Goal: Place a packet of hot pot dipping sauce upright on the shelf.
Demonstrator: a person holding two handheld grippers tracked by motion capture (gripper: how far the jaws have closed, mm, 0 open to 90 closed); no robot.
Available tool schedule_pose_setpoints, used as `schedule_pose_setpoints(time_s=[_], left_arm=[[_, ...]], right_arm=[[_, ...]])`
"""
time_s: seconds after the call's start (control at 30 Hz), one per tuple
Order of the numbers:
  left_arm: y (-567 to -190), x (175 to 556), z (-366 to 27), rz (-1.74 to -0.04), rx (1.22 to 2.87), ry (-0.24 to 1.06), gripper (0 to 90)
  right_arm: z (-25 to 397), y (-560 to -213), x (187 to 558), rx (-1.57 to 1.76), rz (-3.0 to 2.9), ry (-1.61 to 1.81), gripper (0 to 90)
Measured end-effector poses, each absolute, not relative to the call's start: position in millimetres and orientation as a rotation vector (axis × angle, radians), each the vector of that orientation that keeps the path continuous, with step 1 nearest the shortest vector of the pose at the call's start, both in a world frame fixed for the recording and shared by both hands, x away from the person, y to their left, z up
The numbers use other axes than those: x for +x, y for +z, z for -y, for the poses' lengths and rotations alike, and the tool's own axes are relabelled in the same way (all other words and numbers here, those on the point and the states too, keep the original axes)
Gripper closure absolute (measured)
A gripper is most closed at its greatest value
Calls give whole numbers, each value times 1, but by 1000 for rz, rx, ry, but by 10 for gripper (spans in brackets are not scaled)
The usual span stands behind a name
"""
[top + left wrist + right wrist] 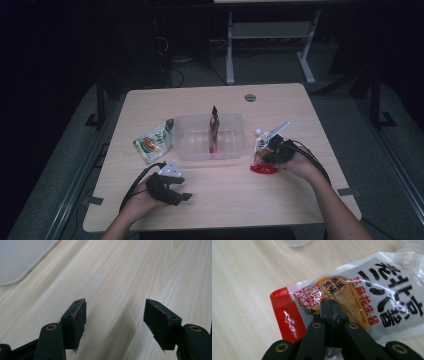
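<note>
Closest to the camera, the left gripper (172, 187) sits low over the table (225, 200) in front of the clear plastic bin (235, 147), hand curled around it, jaws spread wide and holding nothing. Right of the bin, the right gripper (270, 152) points in toward it with the wrist bent, jaws pinched tight on the red-and-white sauce pouch (372, 297), near its red bottom edge. One red packet (214, 132) stands upright inside the bin, and a green snack bag (154, 141) lies just left of it.
</note>
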State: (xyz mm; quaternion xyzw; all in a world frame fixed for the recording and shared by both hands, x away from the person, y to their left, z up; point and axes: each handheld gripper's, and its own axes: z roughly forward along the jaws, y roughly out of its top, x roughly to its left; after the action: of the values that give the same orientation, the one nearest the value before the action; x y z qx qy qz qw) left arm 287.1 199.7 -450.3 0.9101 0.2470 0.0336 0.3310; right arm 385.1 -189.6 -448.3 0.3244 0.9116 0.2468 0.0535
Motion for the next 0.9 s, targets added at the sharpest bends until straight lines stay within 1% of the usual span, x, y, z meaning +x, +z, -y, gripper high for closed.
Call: schedule_pose_setpoints(time_s=[0.13,0.47,0.7,0.8,0.9], left_arm=[[-450,288,-199,-630,2393,89,344],[-450,287,-198,-637,2393,79,345],[-450,287,-198,-635,2394,78,345],[-450,287,-198,-623,2396,85,344],[-450,287,-200,-627,2398,77,345]], right_arm=[[179,-447,376,939,-2804,727,900],[153,-447,357,862,-2903,826,900],[129,-448,348,726,-2951,838,900],[131,-445,349,716,-2943,856,900],[147,-437,356,785,-2886,910,900]])
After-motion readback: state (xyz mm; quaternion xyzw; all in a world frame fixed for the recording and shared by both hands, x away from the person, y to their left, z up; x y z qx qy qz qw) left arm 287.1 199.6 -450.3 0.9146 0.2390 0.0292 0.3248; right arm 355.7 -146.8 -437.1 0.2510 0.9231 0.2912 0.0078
